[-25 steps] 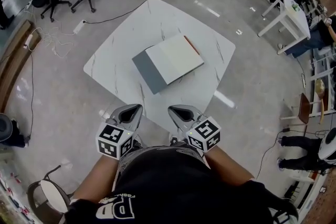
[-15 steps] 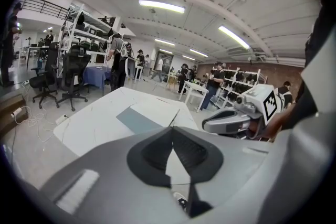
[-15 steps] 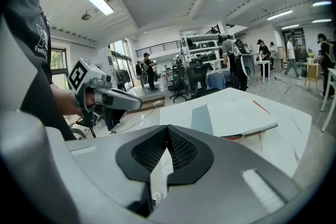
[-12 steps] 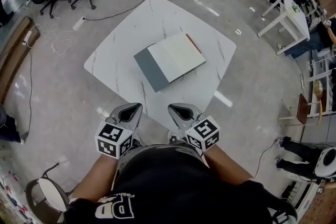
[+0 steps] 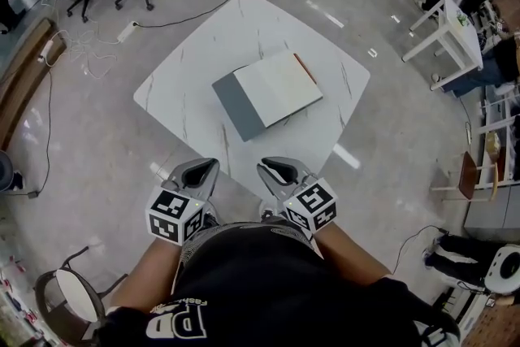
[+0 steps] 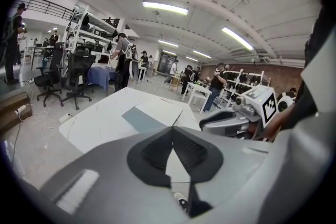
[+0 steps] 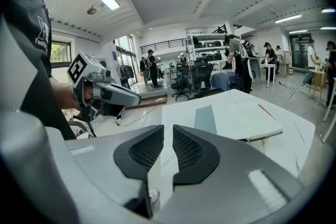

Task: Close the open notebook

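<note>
Two empty grippers hang before the open notebook [image 5: 268,93]: left gripper [image 5: 203,167] pinched together, right gripper [image 5: 274,167] a tiny bit apart. Step one is probably reaching forward to its cover.

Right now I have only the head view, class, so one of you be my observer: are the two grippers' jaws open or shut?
Observer: The left gripper has its jaws together, with nothing between them.
Operator: And the right?
Observer: The right gripper shows a narrow, empty gap between its jaws.
Operator: Does the notebook lie flat?
Observer: In the right gripper view, the notebook has its pale side standing higher off the table than its grey side.
</note>
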Available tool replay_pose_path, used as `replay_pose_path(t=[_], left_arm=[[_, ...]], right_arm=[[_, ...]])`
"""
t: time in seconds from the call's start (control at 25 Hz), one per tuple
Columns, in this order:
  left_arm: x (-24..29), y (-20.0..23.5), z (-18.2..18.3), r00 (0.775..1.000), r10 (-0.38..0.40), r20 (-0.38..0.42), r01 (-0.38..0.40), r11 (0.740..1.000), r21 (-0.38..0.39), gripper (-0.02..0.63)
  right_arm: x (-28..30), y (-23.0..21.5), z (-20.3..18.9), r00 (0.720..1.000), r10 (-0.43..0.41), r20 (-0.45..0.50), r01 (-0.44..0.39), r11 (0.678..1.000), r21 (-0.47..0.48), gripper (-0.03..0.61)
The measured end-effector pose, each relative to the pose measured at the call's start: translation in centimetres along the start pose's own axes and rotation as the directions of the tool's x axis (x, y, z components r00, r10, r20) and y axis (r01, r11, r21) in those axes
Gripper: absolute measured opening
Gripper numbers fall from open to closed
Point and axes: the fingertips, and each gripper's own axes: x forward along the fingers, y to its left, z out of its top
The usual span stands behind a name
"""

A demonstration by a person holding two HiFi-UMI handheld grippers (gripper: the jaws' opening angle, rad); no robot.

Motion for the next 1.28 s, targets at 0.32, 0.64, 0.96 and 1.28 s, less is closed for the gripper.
replay_pose_path(t=[0.32, 0.64, 0.96, 1.28], left_arm=[[-0.8, 0.8, -0.5, 1.000, 0.026, 0.001, -0.026, 0.999, -0.025, 0.058], [-2.3, 1.7, -1.8, 0.998, 0.069, 0.001, -0.069, 0.996, -0.064, 0.058], [-4.6, 3.2, -3.8, 0.989, 0.145, 0.011, -0.143, 0.982, -0.126, 0.058], [-6.8, 3.9, -4.9, 0.979, 0.201, 0.023, -0.194, 0.965, -0.174, 0.058]], right_arm=[[1.9, -0.4, -2.1, 0.990, -0.037, -0.133, 0.005, 0.973, -0.229, 0.032], [5.5, -2.3, -6.4, 0.963, -0.065, -0.261, -0.030, 0.938, -0.347, 0.032], [8.1, -3.4, -8.2, 0.940, -0.091, -0.330, -0.080, 0.879, -0.471, 0.032], [10.0, -3.7, -8.8, 0.923, -0.125, -0.365, -0.121, 0.803, -0.583, 0.032]])
